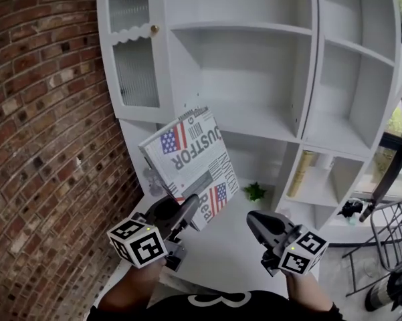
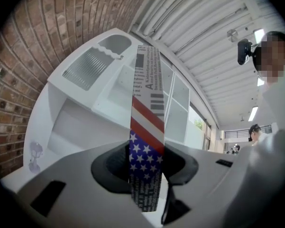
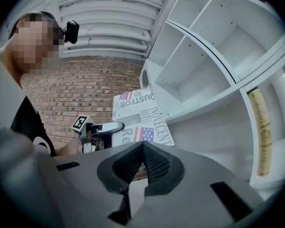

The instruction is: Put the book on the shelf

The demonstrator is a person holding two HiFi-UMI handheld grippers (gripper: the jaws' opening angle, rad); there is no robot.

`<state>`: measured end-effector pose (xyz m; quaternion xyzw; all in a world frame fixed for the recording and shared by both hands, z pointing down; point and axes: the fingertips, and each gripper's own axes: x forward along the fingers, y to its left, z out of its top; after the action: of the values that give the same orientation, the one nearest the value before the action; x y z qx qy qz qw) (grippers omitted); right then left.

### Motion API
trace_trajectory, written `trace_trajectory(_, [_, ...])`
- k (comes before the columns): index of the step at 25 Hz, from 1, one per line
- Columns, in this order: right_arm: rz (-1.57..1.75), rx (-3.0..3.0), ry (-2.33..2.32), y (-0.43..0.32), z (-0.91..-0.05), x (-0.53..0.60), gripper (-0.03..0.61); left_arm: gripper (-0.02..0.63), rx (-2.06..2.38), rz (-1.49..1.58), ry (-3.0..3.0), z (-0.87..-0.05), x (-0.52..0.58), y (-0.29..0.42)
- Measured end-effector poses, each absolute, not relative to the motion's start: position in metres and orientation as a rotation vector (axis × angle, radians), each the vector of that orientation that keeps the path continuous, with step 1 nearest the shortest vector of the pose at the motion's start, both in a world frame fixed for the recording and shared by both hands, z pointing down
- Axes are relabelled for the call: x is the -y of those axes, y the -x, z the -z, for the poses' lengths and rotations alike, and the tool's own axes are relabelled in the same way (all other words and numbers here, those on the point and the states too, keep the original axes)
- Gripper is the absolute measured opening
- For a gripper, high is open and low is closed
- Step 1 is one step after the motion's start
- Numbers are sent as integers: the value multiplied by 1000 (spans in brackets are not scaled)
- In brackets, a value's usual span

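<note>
Your left tongs (image 1: 187, 209) are clamped on the lower edge of the book (image 1: 190, 162), with the thin side squeezed between the pads. That leaves it sticking up out of the grip, tilted toward the shelf (image 1: 254, 122). Gripping it low like that looks smart to me, since most of the book stays free to slide into a compartment. Right now it's up in the air, in front of the middle open compartment's front edge, and it isn't resting on anything.

Your right tongs (image 1: 257, 223) are closed together with nothing in them. They hang off to the side, apart from the book, probably spare for steadying it.

The cover is newspaper print with two US flags (image 1: 172, 140). You can read "JUSTFOR", "NOVECENT" and "Rea", but the rest is too small to make out.
</note>
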<state>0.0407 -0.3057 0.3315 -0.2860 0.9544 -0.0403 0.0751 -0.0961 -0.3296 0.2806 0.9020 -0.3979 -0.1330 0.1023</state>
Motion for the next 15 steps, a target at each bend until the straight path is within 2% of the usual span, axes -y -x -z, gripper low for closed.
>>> trace_trajectory(15, [-30, -2870, 860, -53, -300, 311, 11, 152, 1350, 357, -2813, -195, 377, 104])
